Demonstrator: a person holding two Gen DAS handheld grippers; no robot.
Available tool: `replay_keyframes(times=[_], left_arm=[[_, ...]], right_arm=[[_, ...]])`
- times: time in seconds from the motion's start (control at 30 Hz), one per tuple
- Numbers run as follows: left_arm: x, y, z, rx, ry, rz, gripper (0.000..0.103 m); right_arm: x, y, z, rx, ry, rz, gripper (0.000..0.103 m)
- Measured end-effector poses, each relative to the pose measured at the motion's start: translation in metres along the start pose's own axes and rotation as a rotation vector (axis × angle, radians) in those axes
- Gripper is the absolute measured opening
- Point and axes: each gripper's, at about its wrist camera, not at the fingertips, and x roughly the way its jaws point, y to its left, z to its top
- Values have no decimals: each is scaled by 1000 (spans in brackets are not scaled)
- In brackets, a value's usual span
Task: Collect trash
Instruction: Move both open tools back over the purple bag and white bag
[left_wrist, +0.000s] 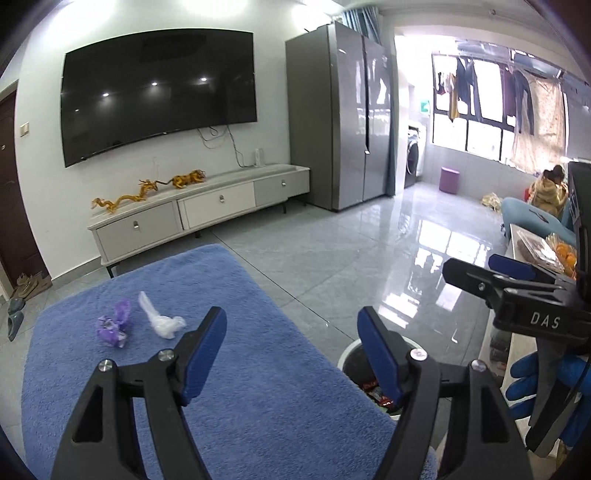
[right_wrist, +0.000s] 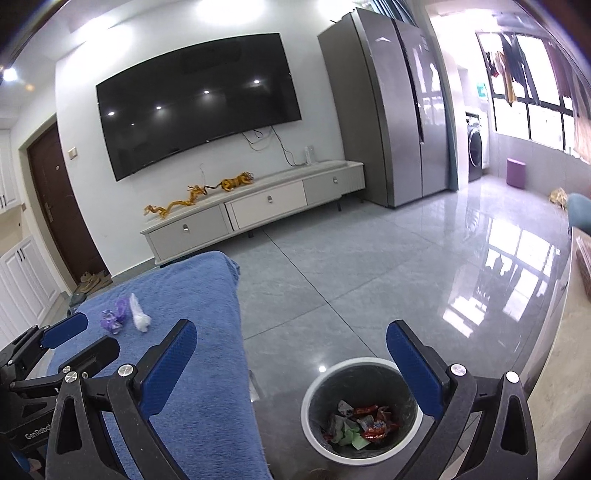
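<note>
A crumpled purple wrapper (left_wrist: 114, 325) and a crumpled white plastic piece (left_wrist: 160, 317) lie side by side on a blue towel-covered surface (left_wrist: 240, 387); both also show in the right wrist view, purple (right_wrist: 113, 317) and white (right_wrist: 139, 318). My left gripper (left_wrist: 291, 354) is open and empty, over the towel's right edge, short of the trash. My right gripper (right_wrist: 291, 362) is open and empty above the floor beside a round bin (right_wrist: 314, 387) that holds several wrappers. The bin's rim (left_wrist: 351, 349) shows behind my left gripper's right finger.
A TV cabinet (right_wrist: 258, 210) with golden dragon figures stands at the far wall under a large TV. A grey refrigerator (right_wrist: 399, 110) stands to the right. A low table with oranges (left_wrist: 565, 254) is at the right edge. Tiled floor lies between.
</note>
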Motion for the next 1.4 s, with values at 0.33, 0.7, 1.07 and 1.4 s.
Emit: replay_keyframes(times=[0.33,0.7,1.07,1.4], left_arm=[[-22,43,-7,-78,-45,34,72],[-20,117,-24,-190,-35,127,73],[14,226,-53,-334,55,318,73],[86,280,-70,-416,185,288,73]], right_arm=[[-5,43,8,-88,-31,14,103],[4,94,21,-191,-37,61,103],[77,148,27,-290,89,194,103],[202,212,5,-356,327,376,90]])
